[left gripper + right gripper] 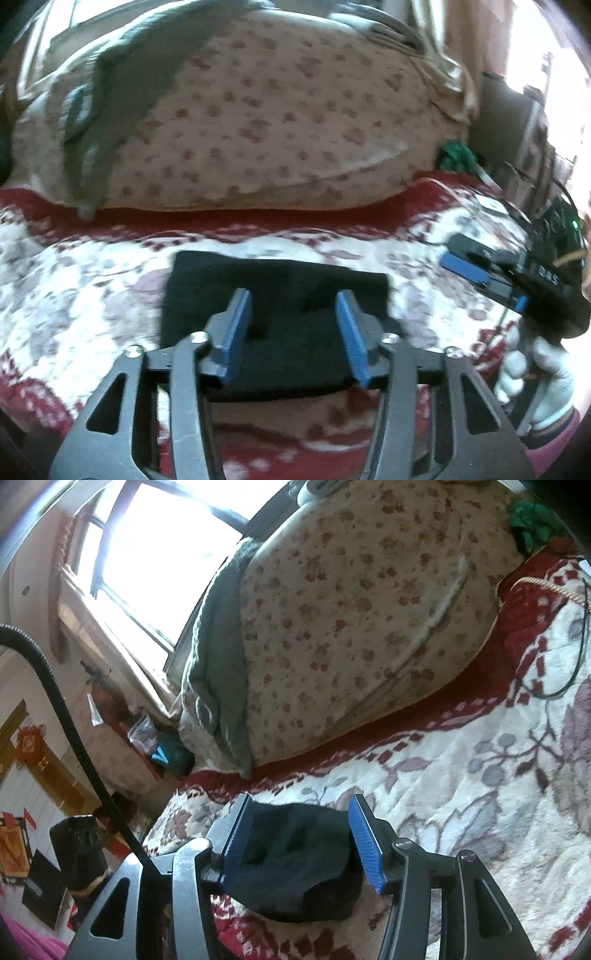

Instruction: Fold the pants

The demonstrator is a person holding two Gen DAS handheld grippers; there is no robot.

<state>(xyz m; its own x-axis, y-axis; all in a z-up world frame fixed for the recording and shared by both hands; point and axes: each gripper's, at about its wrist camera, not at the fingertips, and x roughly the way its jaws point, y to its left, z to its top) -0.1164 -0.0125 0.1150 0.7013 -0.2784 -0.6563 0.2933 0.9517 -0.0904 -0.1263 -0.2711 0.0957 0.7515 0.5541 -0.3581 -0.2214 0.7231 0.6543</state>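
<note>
black pants (pixel 277 291) lie folded compact mid-bedspread (pixel 92 288); folding looks nearly finished. left gripper (pixel 293 328) and right gripper (pixel 308 843) jaws apart, empty.

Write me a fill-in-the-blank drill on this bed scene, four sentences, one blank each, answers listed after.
1. The folded pants lying on the red-and-white floral bedspread are ____ in colour.
2. The pads on the left gripper fingers are ____ in colour.
3. Nothing is pinched by the left gripper, whose fingers stand ____.
4. The hand carrying the right gripper wears a ____ glove.

Missing words: black; blue; open; white
</note>
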